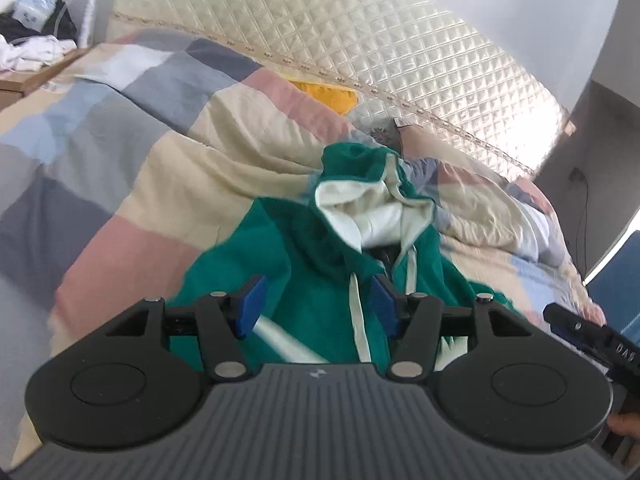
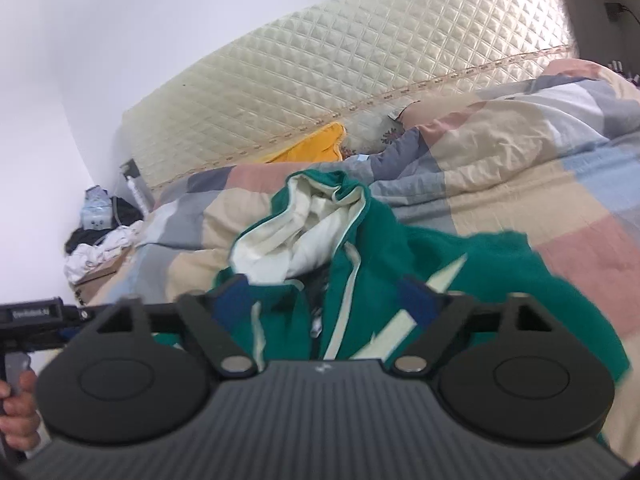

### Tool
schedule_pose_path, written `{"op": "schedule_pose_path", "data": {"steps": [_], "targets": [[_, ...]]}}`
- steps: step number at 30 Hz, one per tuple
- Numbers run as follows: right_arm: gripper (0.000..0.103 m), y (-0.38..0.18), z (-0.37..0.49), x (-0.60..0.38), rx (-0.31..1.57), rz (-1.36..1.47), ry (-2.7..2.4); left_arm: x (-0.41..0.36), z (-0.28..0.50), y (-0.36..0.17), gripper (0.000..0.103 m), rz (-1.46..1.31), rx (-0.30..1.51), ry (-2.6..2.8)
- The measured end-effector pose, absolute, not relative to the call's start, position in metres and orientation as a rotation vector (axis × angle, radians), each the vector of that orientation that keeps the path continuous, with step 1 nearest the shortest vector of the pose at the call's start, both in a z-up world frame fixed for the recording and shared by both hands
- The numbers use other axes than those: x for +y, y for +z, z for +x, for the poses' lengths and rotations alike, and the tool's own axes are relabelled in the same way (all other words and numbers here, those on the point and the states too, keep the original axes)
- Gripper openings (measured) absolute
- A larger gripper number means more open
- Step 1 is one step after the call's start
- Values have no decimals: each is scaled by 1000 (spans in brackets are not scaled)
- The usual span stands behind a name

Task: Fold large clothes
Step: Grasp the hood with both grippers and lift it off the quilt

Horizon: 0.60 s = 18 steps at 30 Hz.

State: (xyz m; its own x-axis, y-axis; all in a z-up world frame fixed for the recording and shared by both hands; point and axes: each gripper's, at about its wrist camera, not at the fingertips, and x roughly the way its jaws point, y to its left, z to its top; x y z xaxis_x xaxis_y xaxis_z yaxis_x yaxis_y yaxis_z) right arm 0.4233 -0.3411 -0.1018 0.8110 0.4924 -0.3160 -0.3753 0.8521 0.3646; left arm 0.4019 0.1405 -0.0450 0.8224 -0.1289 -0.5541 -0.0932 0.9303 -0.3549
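Green cotton fills the middle of the left wrist view: a green hooded sweatshirt with cream lining and cream drawstrings (image 1: 320, 264) lies crumpled on the patchwork quilt of pink, beige, grey and blue squares (image 1: 132, 168) that covers the bed. Its lower part is hidden behind the left gripper (image 1: 318, 304), whose blue pads stand apart with only loose cloth and a drawstring seen between them, not pressed. Behind rises a cream quilted headboard (image 1: 360, 40), and a yellow cloth (image 1: 328, 94) peeks out at its foot. At the far left, a blurred heap of white and dark clothes (image 1: 32, 48) sits on a wooden surface.

From the right wrist view, the right gripper (image 2: 326, 300) has its jaws wide open above the same sweatshirt (image 2: 360, 248); the pads are blurred and nothing is clamped. Part of the left hand (image 2: 18, 408), cut by the frame edge, holds a handle.
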Motion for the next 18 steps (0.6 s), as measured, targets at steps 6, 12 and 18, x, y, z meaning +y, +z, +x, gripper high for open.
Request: {"op": "schedule_pose_path", "data": {"steps": [6, 12, 18], "targets": [[85, -122, 526, -315, 492, 284, 479, 162, 509, -62, 64, -433, 616, -71], [85, -130, 616, -271, 540, 300, 507, 162, 589, -86, 65, -453, 634, -151], [84, -124, 695, -235, 528, 211, 455, 135, 660, -108, 65, -396, 645, -129]]}}
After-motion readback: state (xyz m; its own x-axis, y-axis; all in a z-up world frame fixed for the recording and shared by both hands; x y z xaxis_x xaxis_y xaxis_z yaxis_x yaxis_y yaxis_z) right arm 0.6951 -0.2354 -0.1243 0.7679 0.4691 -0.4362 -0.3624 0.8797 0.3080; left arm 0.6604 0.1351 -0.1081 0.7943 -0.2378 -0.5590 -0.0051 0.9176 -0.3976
